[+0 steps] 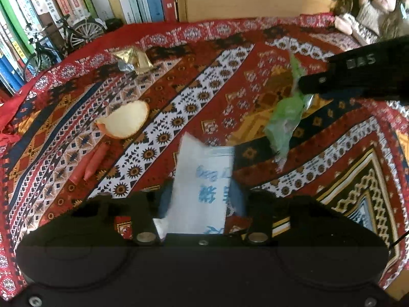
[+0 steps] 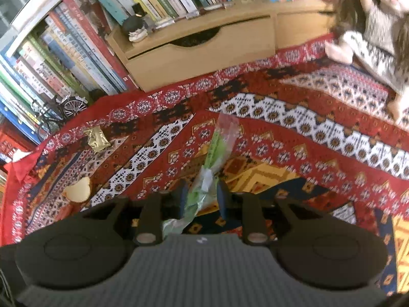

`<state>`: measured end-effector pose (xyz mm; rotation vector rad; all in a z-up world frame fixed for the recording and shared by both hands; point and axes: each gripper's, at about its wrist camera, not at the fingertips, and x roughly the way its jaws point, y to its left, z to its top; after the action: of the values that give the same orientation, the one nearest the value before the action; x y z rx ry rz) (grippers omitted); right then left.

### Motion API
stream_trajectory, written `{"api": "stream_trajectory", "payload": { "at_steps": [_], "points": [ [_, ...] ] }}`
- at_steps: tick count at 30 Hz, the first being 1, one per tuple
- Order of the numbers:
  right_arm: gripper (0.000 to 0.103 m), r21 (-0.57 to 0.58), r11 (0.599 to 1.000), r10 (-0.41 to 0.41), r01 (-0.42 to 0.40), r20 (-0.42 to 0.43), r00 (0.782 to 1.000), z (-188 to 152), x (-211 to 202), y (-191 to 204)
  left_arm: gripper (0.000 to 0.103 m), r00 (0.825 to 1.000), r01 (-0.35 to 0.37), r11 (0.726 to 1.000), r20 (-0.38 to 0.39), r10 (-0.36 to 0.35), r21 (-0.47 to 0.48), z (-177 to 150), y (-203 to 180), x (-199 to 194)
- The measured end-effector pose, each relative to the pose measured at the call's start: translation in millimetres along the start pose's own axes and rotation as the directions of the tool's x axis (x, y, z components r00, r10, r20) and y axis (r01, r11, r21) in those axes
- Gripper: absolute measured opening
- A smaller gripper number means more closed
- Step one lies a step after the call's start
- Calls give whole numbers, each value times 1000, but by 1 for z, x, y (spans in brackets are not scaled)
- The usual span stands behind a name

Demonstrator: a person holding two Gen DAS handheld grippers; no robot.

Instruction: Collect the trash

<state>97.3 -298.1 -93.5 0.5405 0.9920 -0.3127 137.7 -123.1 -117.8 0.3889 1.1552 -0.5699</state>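
A white wrapper [image 1: 202,174] with blue print stands between the fingers of my left gripper [image 1: 202,194], whose jaws press on its sides. A crumpled green wrapper [image 2: 217,143] lies lengthwise between the fingers of my right gripper [image 2: 202,197]; the jaws stand apart with gaps on both sides of it. In the left wrist view the right gripper [image 1: 306,87] comes in from the right, tip at the green wrapper [image 1: 283,120]. On the patterned red cloth [image 1: 230,58] also lie a gold wrapper [image 1: 133,57], a pale curved peel [image 1: 125,120] and two red wrappers [image 1: 89,163].
A wooden drawer box [image 2: 199,51] and rows of books [image 2: 76,51] stand behind the cloth. A model bicycle [image 1: 64,38] is at the back left, a doll [image 2: 370,25] at the back right. The gold wrapper [image 2: 97,138] and peel [image 2: 78,192] lie left.
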Motion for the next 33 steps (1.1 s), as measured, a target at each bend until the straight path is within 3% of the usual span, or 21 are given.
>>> {"api": "stream_trajectory", "payload": {
  "at_steps": [1, 4, 11, 12, 14, 16, 18, 26, 33],
  "points": [
    [62, 19, 1000, 10, -10, -6, 1000, 0, 2, 0, 33, 1000, 5, 1000, -6, -5, -13, 1, 1, -2],
    [70, 53, 998, 34, -32, -35, 999, 1, 9, 0, 30, 1000, 6, 999, -7, -7, -49, 2, 5, -5],
    [73, 28, 998, -46, 49, -95, 994, 0, 41, 13, 27, 1000, -5, 993, 2, 5, -118, -2, 13, -12],
    [58, 15, 998, -54, 55, -92, 994, 0, 42, 17, 27, 1000, -6, 992, 4, 7, -125, -3, 14, -13],
    [52, -14, 998, -59, 58, -97, 994, 3, 43, 23, 23, 1000, -7, 990, 8, 8, -143, -4, 16, -16],
    [40, -13, 1000, -19, 18, -105, 994, 3, 40, 26, 23, 1000, -11, 988, 13, 13, -154, -6, 17, -20],
    [31, -27, 999, -33, 30, -105, 994, 1, 36, 30, 23, 1000, -18, 987, 21, 21, -161, -7, 18, -24],
    [30, -49, 999, -4, 0, -74, 997, -6, 7, 39, 23, 995, -12, 974, 91, 33, -227, -23, 31, -60],
    [30, -70, 996, 62, -63, -28, 998, -18, -32, 50, 23, 982, 21, 953, 188, 37, -302, -56, 43, -107]
  ]
}}
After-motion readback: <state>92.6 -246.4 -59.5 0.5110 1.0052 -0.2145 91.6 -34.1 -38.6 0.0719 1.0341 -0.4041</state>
